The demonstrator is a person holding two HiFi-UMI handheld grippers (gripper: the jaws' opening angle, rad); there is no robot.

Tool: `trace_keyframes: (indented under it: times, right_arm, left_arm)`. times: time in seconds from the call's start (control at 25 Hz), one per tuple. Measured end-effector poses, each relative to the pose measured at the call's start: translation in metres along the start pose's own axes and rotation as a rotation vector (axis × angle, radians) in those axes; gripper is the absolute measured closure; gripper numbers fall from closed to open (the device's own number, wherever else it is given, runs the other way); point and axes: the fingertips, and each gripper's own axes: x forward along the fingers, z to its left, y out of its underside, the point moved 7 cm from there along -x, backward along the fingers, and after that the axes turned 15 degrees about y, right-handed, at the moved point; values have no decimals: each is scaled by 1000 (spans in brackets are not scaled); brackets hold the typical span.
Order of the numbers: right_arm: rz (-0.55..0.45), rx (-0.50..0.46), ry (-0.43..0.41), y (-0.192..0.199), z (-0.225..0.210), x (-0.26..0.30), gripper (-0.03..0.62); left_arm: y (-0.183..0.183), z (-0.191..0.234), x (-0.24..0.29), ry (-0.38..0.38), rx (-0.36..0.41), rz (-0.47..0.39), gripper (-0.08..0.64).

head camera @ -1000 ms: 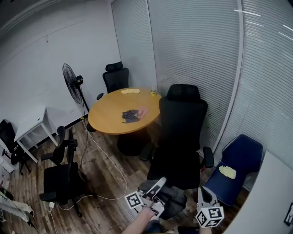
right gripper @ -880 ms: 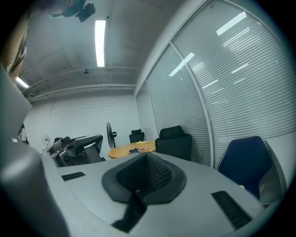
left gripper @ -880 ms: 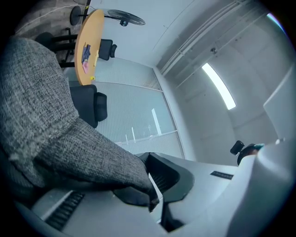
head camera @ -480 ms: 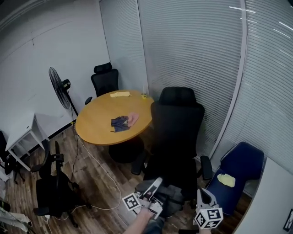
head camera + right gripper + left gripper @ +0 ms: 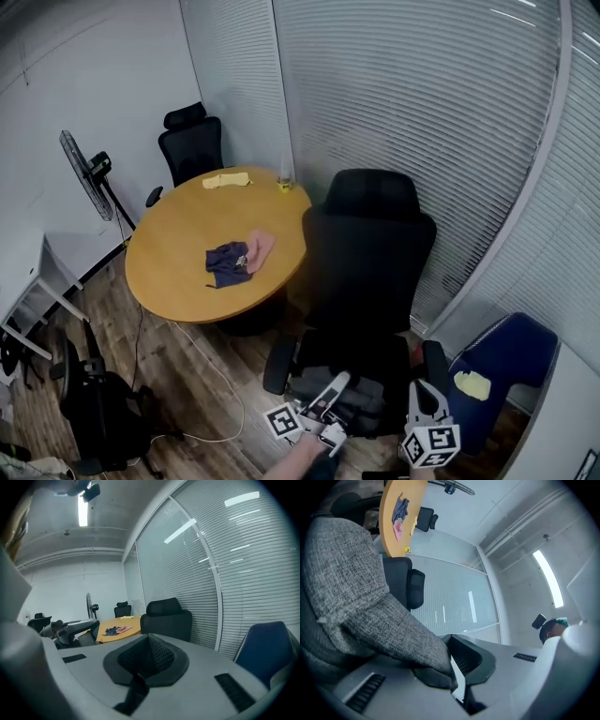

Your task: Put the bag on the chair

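Pinching grey bag (image 5: pixel 361 597) fabric: left gripper (image 5: pixel 452 667) jaws, clamped on one corner. Bag hangs at black chair (image 5: pixel 370 253) seat front, possibly touching it. Beside bag, right gripper (image 5: pixel 143 667) jaws together, empty.

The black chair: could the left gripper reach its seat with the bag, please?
Probably yes: the left gripper holds the bag right by the chair, whose seat faces it with nothing in between.

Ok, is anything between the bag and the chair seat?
Nothing visible is. The left gripper is shut on the bag, which hangs right at the front edge of the chair. The seat looks bare from the head view, and the armrests stand off to either side.
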Motion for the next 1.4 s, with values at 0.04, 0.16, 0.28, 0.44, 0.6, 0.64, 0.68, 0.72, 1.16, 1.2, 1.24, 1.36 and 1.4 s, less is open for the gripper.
trace_keyframes:
  times: [0.04, 0.16, 0.28, 0.44, 0.6, 0.64, 0.68, 0.72, 1.16, 1.2, 1.24, 1.36, 1.4]
  right_arm:
    - [8, -2, 12, -2, 0, 12, 580]
    - [35, -6, 51, -7, 1, 39, 580]
    - [36, 1, 71, -10, 1, 59, 580]
    - [30, 26, 82, -21, 4, 78, 580]
    - [28, 23, 88, -21, 1, 92, 580]
    - [30, 21, 88, -21, 1, 95, 580]
    - [30, 19, 88, -23, 0, 98, 580]
    - [30, 17, 86, -25, 0, 101, 580]
    - [16, 28, 58, -28, -9, 137, 580]
    - [20, 32, 57, -25, -11, 139, 580]
    - [25, 34, 56, -22, -12, 140, 580]
    - [39, 37, 56, -20, -13, 143, 580]
    - [41, 38, 56, -21, -14, 145, 580]
  left_arm:
    - [-8, 9, 7, -3, -8, 8, 538]
    - [-25, 32, 22, -19, -33, 39, 538]
    - [-45, 51, 36, -37, -32, 69, 538]
    - [-74, 69, 58, -37, -41, 60, 538]
    - [-83, 81, 73, -44, -47, 42, 538]
    - [-83, 83, 74, -49, -48, 39, 538]
    - [-84, 85, 76, -52, -50, 37, 538]
    - [-86, 87, 78, -53, -51, 34, 538]
    - [-87, 102, 85, -34, -48, 16, 538]
    - [-86, 105, 87, -32, -47, 13, 538]
    - [-86, 108, 87, -35, -49, 10, 538]
    - [-88, 116, 90, -45, -59, 2, 538]
    - [-89, 118, 91, -47, -65, -3, 538]
